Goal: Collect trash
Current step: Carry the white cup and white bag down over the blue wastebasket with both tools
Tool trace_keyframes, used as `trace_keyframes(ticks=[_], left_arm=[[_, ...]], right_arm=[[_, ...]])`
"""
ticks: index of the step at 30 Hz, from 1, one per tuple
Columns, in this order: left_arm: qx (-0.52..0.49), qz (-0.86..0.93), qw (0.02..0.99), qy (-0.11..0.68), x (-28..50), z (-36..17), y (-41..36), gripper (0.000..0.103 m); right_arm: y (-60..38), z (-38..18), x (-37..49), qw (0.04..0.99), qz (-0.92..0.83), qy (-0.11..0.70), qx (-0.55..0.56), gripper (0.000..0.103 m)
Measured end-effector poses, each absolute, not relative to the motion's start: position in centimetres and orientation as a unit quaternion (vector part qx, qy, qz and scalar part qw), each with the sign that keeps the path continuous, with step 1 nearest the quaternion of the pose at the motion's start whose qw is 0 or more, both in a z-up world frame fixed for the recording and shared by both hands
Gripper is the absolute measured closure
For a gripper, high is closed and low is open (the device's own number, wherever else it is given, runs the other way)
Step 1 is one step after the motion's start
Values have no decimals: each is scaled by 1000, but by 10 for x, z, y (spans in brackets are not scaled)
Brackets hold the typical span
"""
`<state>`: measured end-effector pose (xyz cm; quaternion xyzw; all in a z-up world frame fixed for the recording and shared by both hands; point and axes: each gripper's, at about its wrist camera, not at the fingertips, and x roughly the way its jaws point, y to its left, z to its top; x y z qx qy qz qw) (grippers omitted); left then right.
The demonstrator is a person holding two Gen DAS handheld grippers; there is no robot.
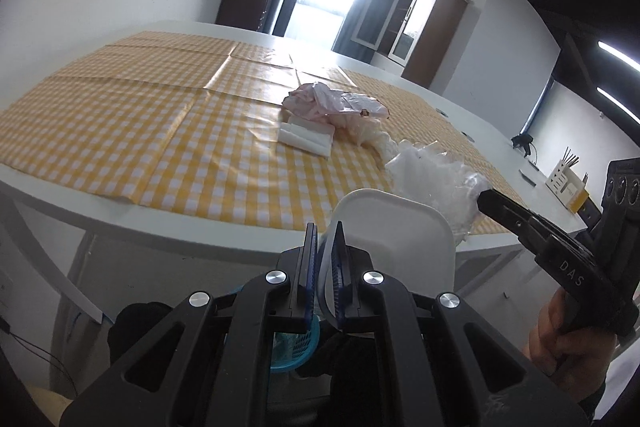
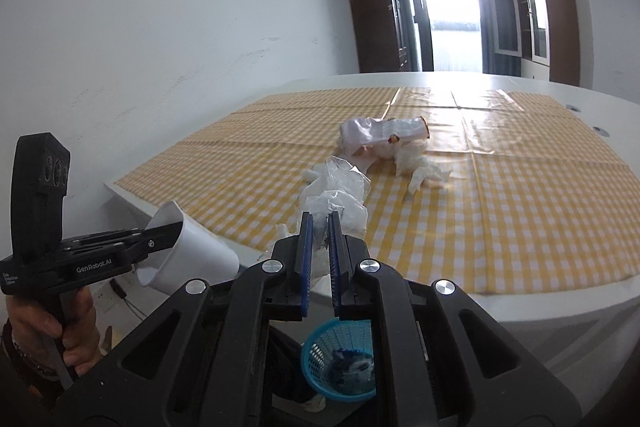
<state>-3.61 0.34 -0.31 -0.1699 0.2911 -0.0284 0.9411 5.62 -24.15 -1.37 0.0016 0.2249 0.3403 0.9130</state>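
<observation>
My left gripper [image 1: 324, 231] is shut on the rim of a white plastic cup [image 1: 396, 231], held off the table's near edge; the cup also shows in the right wrist view [image 2: 192, 255]. My right gripper [image 2: 319, 221] is shut on a crumpled clear plastic bag [image 2: 336, 199], which also shows in the left wrist view [image 1: 436, 175], at the table's edge. A pink wrapper [image 1: 332, 99] and crumpled white tissue [image 2: 420, 167] lie mid-table on the yellow checked cloth [image 2: 520, 211]. A white folded packet [image 1: 306, 139] lies beside them. A blue basket [image 2: 340, 363] with some trash stands on the floor below.
The white table [image 1: 200, 223] carries a box of sticks [image 1: 568, 183] and a small black device [image 1: 524, 141] at its far right. Cabinets [image 2: 536, 15] and a bright doorway [image 2: 452, 7] stand behind.
</observation>
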Motion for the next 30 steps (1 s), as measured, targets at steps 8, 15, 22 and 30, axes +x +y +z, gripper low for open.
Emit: trace_keyframes(ticks=[8,15,22,30], left_arm=[[-133,-49,939,312,-68,-34,-4,97],[-151,-50,920,358,-60,-85,12,97],[-95,-34,910,403,-26,-137,-3,97],[-161,-16,867,472,17,-212,17,97]], right_arm=[[-254,-41,16,909,339,241,4,96],[-238,-71,8,887,371,274,-22,96],[-214,-130,28,861,381,335,-48,96],[-198,-216,74,833,336,435,-69,96]])
